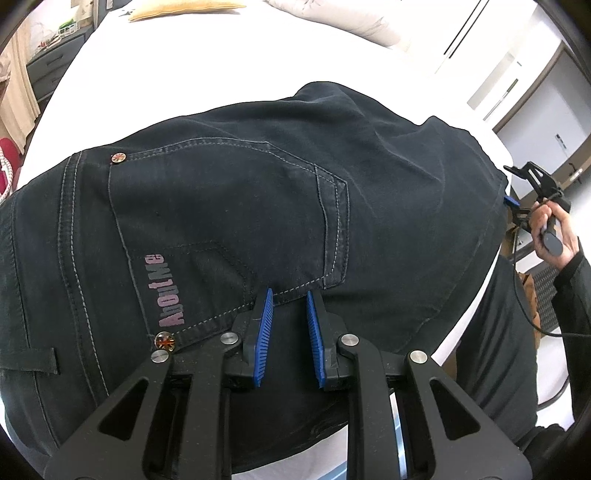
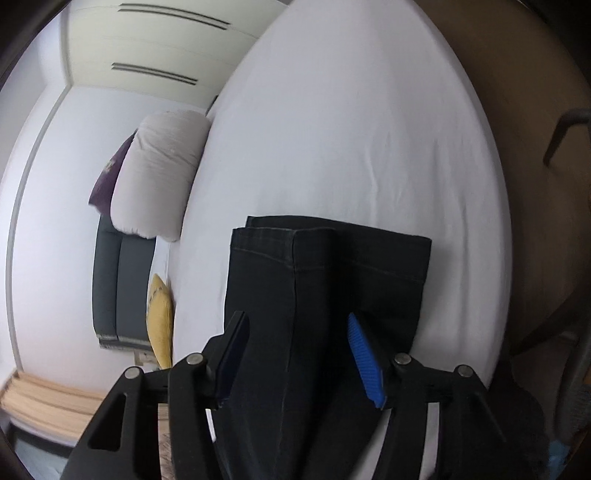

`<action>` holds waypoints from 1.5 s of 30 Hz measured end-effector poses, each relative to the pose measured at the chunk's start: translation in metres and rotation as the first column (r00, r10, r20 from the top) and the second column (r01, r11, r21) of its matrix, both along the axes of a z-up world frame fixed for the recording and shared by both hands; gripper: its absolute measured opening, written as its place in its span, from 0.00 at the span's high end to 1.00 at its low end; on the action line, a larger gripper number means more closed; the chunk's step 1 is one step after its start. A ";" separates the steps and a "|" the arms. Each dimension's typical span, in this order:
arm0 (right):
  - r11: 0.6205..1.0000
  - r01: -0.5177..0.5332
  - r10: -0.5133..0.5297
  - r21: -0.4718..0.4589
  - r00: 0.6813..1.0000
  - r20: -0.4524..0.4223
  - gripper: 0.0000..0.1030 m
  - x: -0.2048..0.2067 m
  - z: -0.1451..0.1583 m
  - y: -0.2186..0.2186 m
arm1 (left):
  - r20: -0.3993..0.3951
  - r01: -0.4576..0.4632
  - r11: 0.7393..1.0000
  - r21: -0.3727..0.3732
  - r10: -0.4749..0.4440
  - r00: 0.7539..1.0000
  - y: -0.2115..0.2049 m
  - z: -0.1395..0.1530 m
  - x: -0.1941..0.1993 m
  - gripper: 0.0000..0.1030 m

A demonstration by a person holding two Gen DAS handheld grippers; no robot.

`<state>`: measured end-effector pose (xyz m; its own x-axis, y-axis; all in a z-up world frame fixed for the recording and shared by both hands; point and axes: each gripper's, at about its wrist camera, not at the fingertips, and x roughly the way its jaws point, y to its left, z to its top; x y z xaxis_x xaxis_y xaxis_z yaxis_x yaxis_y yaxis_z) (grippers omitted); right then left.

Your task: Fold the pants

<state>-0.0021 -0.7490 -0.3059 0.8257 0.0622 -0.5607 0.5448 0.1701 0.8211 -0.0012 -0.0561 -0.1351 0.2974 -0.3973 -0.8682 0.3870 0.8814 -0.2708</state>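
Left gripper: blue pads narrowly apart, tips pressed down on dark fabric at the lower seam of a back pocket; whether cloth is pinched between them cannot be told. Around it, dark pants spread seat-up across a white bed, with "AboutMe" lettering along the pocket edge and a patterned rivet just left of the left finger. At far right, a hand in a dark sleeve gripping the handle of the second tool at the pants' edge. Beyond, a yellow cushion and pale pillow at the bed's far side.

Right gripper: jaws spread wide, pads clear of the cloth, folded leg ends lying between and past them on the sheet. Hems stacked, square-edged, on the mattress. To the left, a pale pillow, purple fabric behind it, a grey headboard, a yellow cushion.
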 end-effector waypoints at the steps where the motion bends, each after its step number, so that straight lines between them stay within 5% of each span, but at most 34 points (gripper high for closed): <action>1: 1.000 0.000 0.000 0.000 1.000 0.006 0.46 0.003 -0.001 -0.001 | 0.000 -0.003 1.000 0.000 0.003 1.000 0.000 0.000 0.000 0.82; 2: 1.000 -0.002 0.002 -0.006 1.000 0.012 0.53 0.007 -0.001 -0.003 | -0.001 -0.004 1.000 0.001 0.004 1.000 0.000 0.000 0.000 0.82; 4: 1.000 -0.023 0.024 -0.009 1.000 0.006 0.94 0.009 -0.001 -0.005 | -0.003 -0.002 1.000 0.002 0.002 1.000 0.001 0.000 0.000 0.82; 9: 1.000 0.008 -0.008 -0.023 1.000 0.004 0.96 -0.007 0.002 -0.005 | -0.005 0.006 1.000 0.002 -0.006 1.000 0.001 0.001 0.001 0.82; 21: 0.991 0.129 -0.129 0.026 0.992 -0.015 0.96 -0.051 -0.014 -0.007 | -0.008 0.021 1.000 -0.001 -0.021 1.000 0.002 0.003 0.003 0.82; 32: 0.997 0.071 -0.072 -0.024 0.995 -0.069 0.98 -0.038 -0.017 -0.017 | 0.000 0.030 0.999 0.017 -0.030 1.000 0.002 0.011 -0.003 0.82; 33: 0.997 0.057 -0.061 -0.046 0.994 -0.088 0.91 -0.037 -0.010 -0.016 | 0.002 0.029 0.999 0.019 -0.029 1.000 0.002 0.012 -0.004 0.82; 34: 0.995 0.045 -0.055 -0.085 0.991 -0.120 0.70 -0.038 0.001 -0.015 | 0.005 0.026 0.999 0.020 -0.026 1.000 0.005 0.013 -0.005 0.82; 35: 0.988 0.046 -0.071 -0.144 0.982 -0.173 0.59 -0.041 0.015 -0.013 | 0.006 0.022 1.000 0.016 -0.022 1.000 0.007 0.013 -0.007 0.82; 37: 0.972 0.048 -0.092 -0.231 0.979 -0.183 0.53 -0.048 0.044 -0.005 | 0.008 0.016 1.000 0.004 -0.016 1.000 0.012 0.013 -0.010 0.82; 41: 0.940 -0.233 0.211 -0.250 0.971 -0.113 0.53 -0.030 0.081 0.055 | 0.012 -0.001 1.000 -0.025 0.001 1.000 0.018 0.011 -0.014 0.82; 45: 0.874 -0.481 0.484 -0.064 0.875 0.036 0.53 -0.015 0.069 0.144 | 0.018 -0.007 0.999 -0.041 0.008 1.000 0.023 0.010 -0.017 0.82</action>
<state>-0.0172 -0.6050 -0.2371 0.7271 0.4317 -0.5338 0.3436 0.4444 0.8273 -0.0184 -0.0335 -0.1247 0.3159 -0.4302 -0.8457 0.3854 0.8726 -0.3000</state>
